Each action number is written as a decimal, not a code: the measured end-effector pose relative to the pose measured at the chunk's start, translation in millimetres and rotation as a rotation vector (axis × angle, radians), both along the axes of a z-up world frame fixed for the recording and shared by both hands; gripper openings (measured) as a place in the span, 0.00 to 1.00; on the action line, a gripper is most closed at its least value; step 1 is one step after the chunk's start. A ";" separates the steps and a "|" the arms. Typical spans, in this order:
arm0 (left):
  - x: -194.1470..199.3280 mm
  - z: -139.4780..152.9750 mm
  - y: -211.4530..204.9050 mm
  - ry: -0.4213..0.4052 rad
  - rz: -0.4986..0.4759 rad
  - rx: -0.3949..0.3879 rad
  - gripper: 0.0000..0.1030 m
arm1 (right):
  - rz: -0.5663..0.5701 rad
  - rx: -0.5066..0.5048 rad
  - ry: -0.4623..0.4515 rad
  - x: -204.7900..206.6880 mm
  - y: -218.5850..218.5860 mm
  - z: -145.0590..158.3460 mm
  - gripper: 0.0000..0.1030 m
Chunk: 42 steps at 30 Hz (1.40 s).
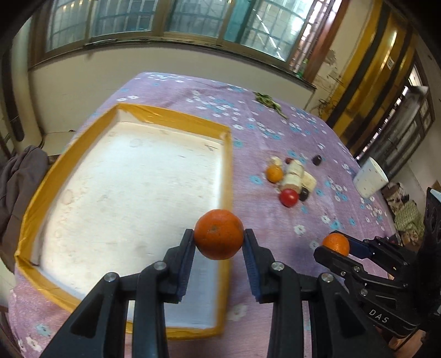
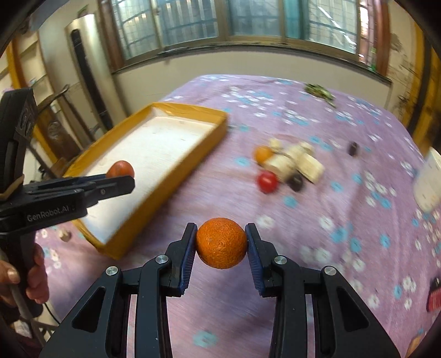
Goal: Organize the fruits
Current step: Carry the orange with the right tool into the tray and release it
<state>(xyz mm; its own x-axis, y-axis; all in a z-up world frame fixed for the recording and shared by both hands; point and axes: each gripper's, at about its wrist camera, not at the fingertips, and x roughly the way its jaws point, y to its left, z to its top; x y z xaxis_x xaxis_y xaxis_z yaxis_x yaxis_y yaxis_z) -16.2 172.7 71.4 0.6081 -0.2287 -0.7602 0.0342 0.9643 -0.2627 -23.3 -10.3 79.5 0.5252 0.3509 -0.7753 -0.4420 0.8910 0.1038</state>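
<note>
Surface: a table under a purple cloth (image 1: 171, 91) printed with white and blue flowers; all places below are given relative to the tray.
Tray: a shallow box (image 1: 41, 187) with orange-taped walls and a stained white floor, lying on the cloth. Nothing rests on the floor that shows.
Room behind tray: a pale wall under a long row of barred windows (image 1: 193, 16); a grey garment (image 1: 19, 176) hangs off the tray's left side.
Room right of tray: yellow-brown door frames, a white cylinder (image 1: 370, 176) at the far table edge, and a sprig of green leaves (image 1: 268, 102) beyond the tray's far right corner.
Fruit heap: on the cloth to the right of the tray, well apart from it: a small orange (image 1: 274, 173), pale banana pieces (image 1: 296, 176), a red tomato-like fruit (image 1: 288, 197) and a dark round fruit (image 1: 304, 194). A second dark fruit (image 1: 317, 159) lies further right.
Left gripper: the left gripper (image 1: 219, 238) points steeply down over the tray's near right wall. Its blue pads (image 1: 188, 264) press both sides of a dark orange mandarin (image 1: 219, 234), held clear of the tray.
Person's hand: a hand (image 2: 16, 278) wraps that gripper's handle, seen from the right wrist view.
Right gripper: the right gripper (image 2: 222, 242) is right of the tray, above bare cloth, tilted steeply down. Its fingers are closed on a second mandarin (image 2: 222, 242), gripped at both sides.
Image quality: the right wrist view is blurred.
</note>
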 end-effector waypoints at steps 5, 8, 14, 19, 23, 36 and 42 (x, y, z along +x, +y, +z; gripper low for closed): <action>-2.7 -4.1 40.5 0.005 0.094 0.009 0.36 | 0.097 0.000 -0.004 9.1 45.4 3.3 0.33; -3.6 -10.6 65.1 0.020 0.150 0.035 0.36 | 0.153 -0.003 0.006 12.9 71.6 0.1 0.33; -3.4 -28.9 98.7 0.068 0.225 0.067 0.36 | 0.254 -0.013 0.066 17.0 121.2 -23.4 0.33; -3.8 -39.3 109.9 0.089 0.241 0.095 0.36 | 0.308 -0.050 0.095 17.0 148.3 -43.3 0.33; -4.1 -42.9 114.5 0.091 0.242 0.126 0.36 | 0.315 -0.062 0.111 18.5 154.3 -51.0 0.33; -10.3 -42.7 103.1 0.055 0.240 0.282 0.56 | 0.273 -0.052 0.117 20.1 144.2 -50.7 0.40; -19.1 -37.4 102.9 0.056 0.268 0.285 0.59 | 0.260 -0.036 0.063 5.5 126.4 -33.1 0.44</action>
<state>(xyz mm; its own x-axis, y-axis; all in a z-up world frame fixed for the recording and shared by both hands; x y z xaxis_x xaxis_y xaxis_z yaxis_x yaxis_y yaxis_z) -35.3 275.6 33.9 0.5735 0.1577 -0.8039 -0.2351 0.9717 0.0229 -17.8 116.1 46.4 0.3714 0.4397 -0.8178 -0.6505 0.7517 0.1087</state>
